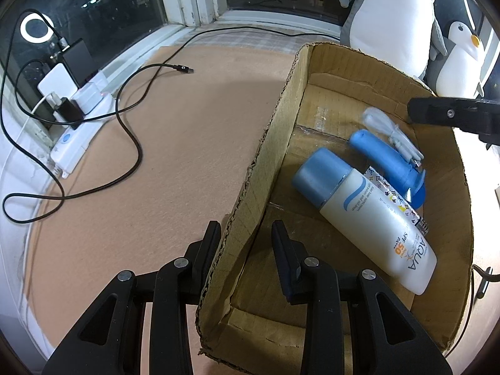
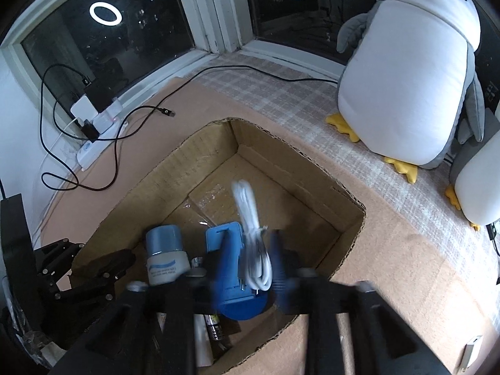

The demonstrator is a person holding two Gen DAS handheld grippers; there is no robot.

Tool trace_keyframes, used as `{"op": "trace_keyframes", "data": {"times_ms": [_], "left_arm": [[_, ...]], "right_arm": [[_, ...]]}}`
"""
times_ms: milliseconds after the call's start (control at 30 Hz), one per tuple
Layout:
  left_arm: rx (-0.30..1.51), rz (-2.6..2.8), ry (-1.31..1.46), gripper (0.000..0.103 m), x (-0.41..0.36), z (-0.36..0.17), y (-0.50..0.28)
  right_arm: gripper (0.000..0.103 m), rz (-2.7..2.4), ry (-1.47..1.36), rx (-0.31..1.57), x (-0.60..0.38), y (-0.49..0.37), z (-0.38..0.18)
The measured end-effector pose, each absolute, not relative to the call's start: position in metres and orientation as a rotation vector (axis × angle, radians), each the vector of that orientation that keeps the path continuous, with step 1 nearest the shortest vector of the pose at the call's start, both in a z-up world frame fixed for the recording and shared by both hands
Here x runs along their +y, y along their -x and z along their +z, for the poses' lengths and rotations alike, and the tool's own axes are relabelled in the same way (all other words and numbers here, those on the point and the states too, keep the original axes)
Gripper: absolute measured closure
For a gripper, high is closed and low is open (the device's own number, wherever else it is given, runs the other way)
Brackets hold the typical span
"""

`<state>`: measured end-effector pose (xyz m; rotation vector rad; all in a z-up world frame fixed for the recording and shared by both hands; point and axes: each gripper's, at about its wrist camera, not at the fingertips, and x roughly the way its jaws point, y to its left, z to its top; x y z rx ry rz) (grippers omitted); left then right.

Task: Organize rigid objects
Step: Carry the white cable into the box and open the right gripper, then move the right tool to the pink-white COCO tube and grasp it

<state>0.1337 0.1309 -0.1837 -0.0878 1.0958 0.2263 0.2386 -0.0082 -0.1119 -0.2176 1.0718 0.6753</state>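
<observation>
Four items in cardboard box (image 1: 281, 115): sunscreen bottle (image 1: 368, 218), blue handheld fan (image 1: 390, 165), patterned tube (image 1: 397, 197), bundled white cable (image 2: 253, 243).
Left gripper (image 1: 247, 237): jaws clenched on near box wall, one finger on each side.
Right gripper (image 2: 247, 262): jaws parted, blurred; cable bundle between them over fan, contact unclear.
Worktop (image 1: 175, 156): loose black cable (image 1: 131, 131).
Beyond box: penguin plush (image 2: 412, 78).

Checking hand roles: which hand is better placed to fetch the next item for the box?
Right, probably. The right gripper is open over the white cable lying in the box, so it is free; the left gripper is shut on the box wall, steadying it.
</observation>
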Motion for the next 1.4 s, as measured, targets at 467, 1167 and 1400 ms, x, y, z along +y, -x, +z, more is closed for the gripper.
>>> {"op": "trace_keyframes", "data": {"times_ms": [467, 1167, 1400], "left_arm": [[1.095, 0.225, 0.088, 0.071, 0.131, -0.184, -0.134], [1.100, 0.211, 0.070, 0.071, 0.130, -0.183, -0.134], [1.100, 0.209, 0.048, 0.071, 0.128, -0.183, -0.134]], "right_arm": [[0.052, 0.647, 0.188, 1.032, -0.025, -0.233, -0.094], [0.052, 0.536, 0.082, 0.904, -0.133, -0.162, 0.009], [0.052, 0.445, 0.027, 0.872, -0.195, -0.121, 0.038]]}}
